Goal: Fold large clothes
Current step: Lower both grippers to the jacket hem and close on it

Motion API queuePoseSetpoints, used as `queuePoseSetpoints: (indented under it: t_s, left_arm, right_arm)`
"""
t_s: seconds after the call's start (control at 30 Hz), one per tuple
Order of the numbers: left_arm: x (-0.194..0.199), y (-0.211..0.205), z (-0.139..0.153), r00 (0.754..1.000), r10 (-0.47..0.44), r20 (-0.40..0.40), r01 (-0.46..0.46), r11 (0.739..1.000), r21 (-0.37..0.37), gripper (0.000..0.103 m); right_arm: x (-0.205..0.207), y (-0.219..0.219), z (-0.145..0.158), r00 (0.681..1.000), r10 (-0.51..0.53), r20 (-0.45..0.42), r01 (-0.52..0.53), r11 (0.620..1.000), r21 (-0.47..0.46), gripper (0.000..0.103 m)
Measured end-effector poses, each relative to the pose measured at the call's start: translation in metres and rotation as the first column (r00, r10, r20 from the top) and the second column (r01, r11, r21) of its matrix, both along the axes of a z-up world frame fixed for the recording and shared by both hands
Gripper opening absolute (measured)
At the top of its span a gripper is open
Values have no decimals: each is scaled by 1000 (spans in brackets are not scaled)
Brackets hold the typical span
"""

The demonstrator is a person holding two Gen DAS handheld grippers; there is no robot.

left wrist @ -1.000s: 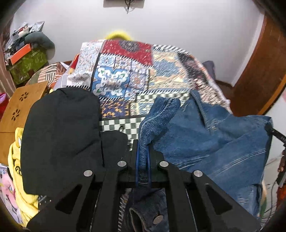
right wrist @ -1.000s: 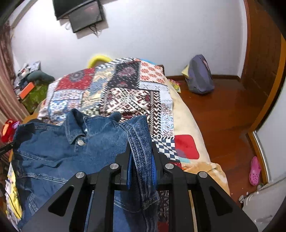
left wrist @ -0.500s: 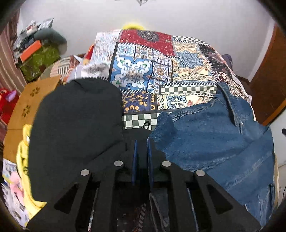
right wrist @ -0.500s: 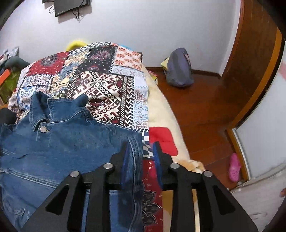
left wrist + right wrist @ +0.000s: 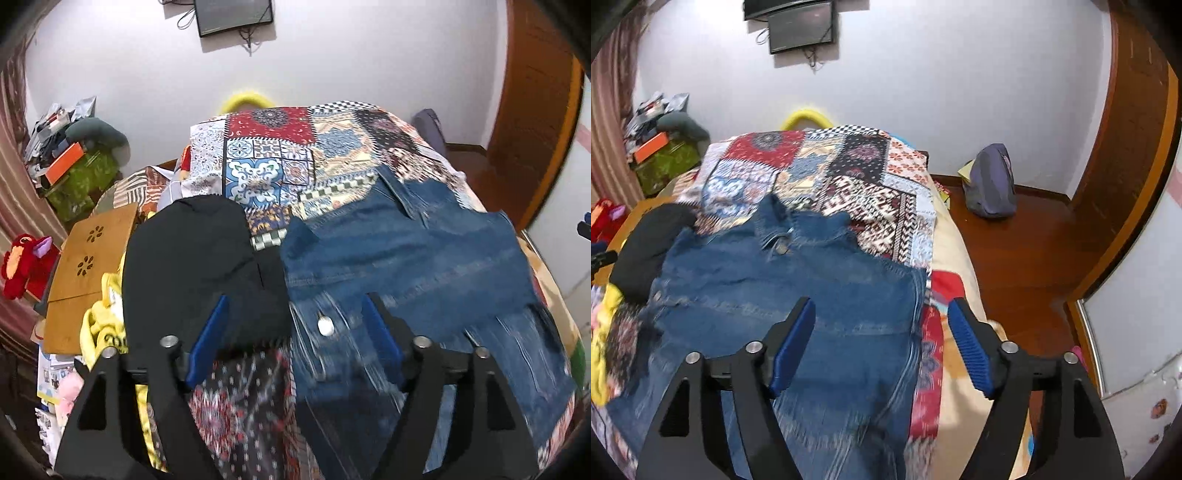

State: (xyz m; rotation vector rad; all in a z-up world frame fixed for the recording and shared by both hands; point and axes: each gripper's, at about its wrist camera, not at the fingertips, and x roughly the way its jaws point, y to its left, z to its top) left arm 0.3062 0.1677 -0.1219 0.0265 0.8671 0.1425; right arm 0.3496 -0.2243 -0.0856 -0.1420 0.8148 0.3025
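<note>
Patchwork bed (image 5: 269, 147): jacket (image 5: 406, 258) flat, black garment (image 5: 192, 258) touching at 9 o'clock. Left gripper (image 5: 295, 328), right gripper (image 5: 881, 343) fingers spread, empty. Risk: fold grab snags black garment.

Bare patchwork bedspread (image 5: 273, 155) lies beyond the blue denim jacket's (image 5: 406, 258) collar; a heaped black garment (image 5: 192, 258) crowds its left edge, touching it there.
</note>
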Motion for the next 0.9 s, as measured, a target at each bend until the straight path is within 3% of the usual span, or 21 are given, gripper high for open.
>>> queuePoseSetpoints:
  t_s: [0.07, 0.33, 0.47, 0.63, 0.77, 0.9]
  left_arm:
    - [-15, -3, 0, 1000, -8, -15, 8, 1000, -22, 90]
    - [-68, -16, -30, 991, -75, -112, 62, 991, -117, 90]
    - [-83, -20, -56, 981, -93, -173, 62, 982, -176, 90]
    - [-98, -18, -97, 960, -113, -255, 25, 945, -325, 90]
    - [-104, -18, -124, 941, -103, -322, -26, 928, -371, 90]
    - [-110, -14, -151, 921, -103, -374, -92, 879, -468, 90]
  right_arm:
    - [-15, -2, -1, 1000, 7, -8, -7, 1000, 8, 72]
    - [-60, -16, -26, 991, 5, -133, 1, 999, 46, 72]
    - [-76, -21, -45, 982, -14, -187, 18, 1000, 19, 72]
    - [-85, -31, -82, 948, -50, -314, 68, 997, 45, 72]
    - [-95, -38, -116, 909, -68, -410, 103, 993, 65, 72]
    - [-104, -43, -140, 888, -72, -454, 118, 990, 74, 72]
